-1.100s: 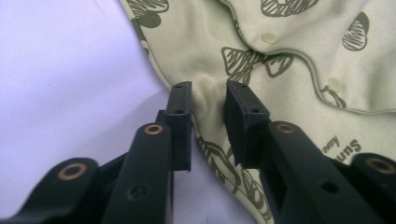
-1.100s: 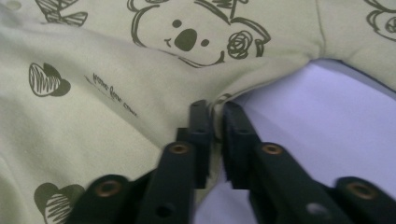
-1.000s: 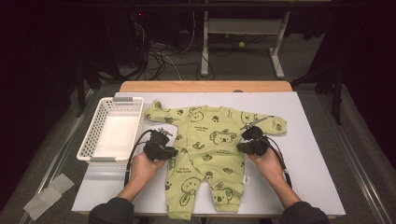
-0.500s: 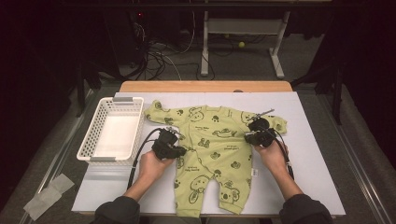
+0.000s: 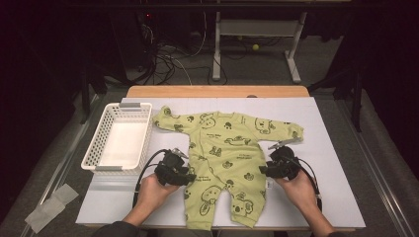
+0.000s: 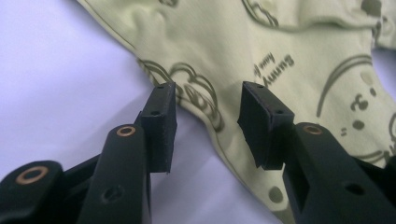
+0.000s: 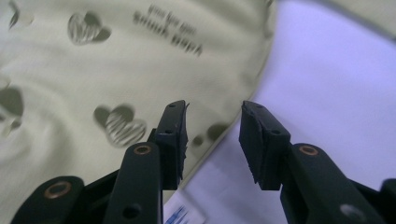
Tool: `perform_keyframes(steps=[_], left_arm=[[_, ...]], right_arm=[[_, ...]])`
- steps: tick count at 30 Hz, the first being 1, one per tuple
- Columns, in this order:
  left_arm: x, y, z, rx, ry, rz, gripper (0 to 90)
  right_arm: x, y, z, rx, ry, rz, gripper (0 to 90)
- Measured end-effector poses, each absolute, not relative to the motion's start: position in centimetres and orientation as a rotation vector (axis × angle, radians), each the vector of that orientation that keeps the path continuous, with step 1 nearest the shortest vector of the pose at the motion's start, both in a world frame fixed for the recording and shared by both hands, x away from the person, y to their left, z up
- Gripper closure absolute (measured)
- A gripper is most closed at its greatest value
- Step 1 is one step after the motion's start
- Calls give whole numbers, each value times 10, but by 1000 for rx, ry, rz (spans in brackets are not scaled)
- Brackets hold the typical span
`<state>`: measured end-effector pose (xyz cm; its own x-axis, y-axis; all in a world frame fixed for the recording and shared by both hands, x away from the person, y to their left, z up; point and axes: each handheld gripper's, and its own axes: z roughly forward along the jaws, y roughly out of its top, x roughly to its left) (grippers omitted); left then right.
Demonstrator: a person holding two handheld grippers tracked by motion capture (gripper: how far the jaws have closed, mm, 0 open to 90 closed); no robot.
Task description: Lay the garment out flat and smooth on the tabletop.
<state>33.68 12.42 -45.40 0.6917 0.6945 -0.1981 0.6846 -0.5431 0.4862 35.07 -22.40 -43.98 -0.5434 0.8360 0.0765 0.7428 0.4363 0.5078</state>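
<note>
Baby onesie lying flat on the bench, neck end far, legs near

High view: the green onesie (image 5: 225, 160) is lying lengthwise beside the white basket (image 5: 121, 138), left gripper (image 5: 187, 174) and right gripper (image 5: 265, 169) sitting at its waist edges. Left gripper view: fingers (image 6: 161, 121) have just been opening, spread around the hem, gripping nothing. Right gripper view: fingers (image 7: 173, 135) doing likewise.

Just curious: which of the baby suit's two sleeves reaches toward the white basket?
The sleeve at the high view's left; its cuff nearly meets the white basket. The other sleeve stretches away to the right.
</note>
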Motion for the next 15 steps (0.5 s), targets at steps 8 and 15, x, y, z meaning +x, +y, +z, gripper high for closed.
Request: perform_keyframes(steps=[8,15], left_arm=[[333,123,-456,2356,1044,-30,768],[327,123,-456,2346,1038,-80,828]], right_arm=[[337,-220,-447,1277,2547,710,880],[339,-228,-442,1249,2530,645,889]])
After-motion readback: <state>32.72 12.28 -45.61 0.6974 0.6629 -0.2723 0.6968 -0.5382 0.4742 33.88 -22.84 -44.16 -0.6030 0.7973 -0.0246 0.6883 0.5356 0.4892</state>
